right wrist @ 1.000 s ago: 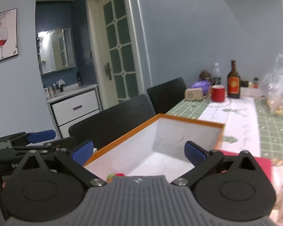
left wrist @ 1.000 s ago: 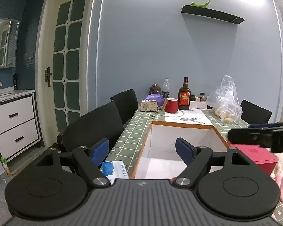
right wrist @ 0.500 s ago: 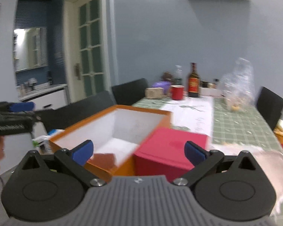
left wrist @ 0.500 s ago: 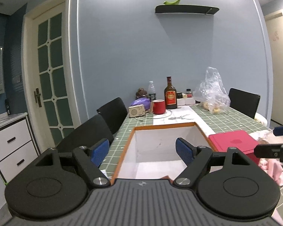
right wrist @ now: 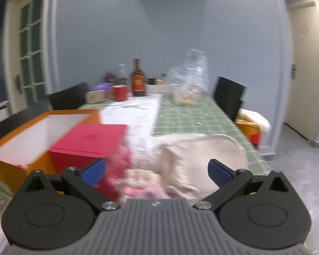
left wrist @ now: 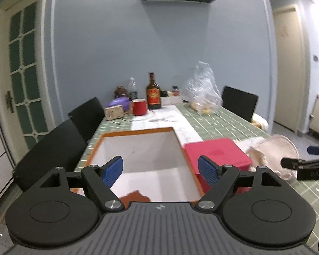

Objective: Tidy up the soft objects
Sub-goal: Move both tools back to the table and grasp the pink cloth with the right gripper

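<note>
In the right wrist view, a heap of soft things lies on the table's near right corner. It is a cream plush item [right wrist: 202,159] with a blurred pink soft piece [right wrist: 138,182] in front. My right gripper [right wrist: 157,172] stands open just before the heap, and its pads touch nothing. In the left wrist view, my left gripper [left wrist: 160,172] is open over the near end of an orange-rimmed white box [left wrist: 142,155], with a reddish-brown thing [left wrist: 134,196] on the box floor. A red box [left wrist: 217,155] sits beside it. The cream item [left wrist: 274,148] and my right gripper [left wrist: 308,163] show at the right.
At the far end of the green checked table [right wrist: 191,116] stand a brown bottle [left wrist: 153,93], a red mug [left wrist: 139,106], a small radio [left wrist: 114,112] and a clear plastic bag [left wrist: 203,89]. Black chairs [left wrist: 53,148] line both sides. A white runner [right wrist: 136,114] lies down the middle.
Both views have swung to the right. The right gripper left the orange box, sank, and now faces the cream and pink heap. Both grippers stayed open.
</note>
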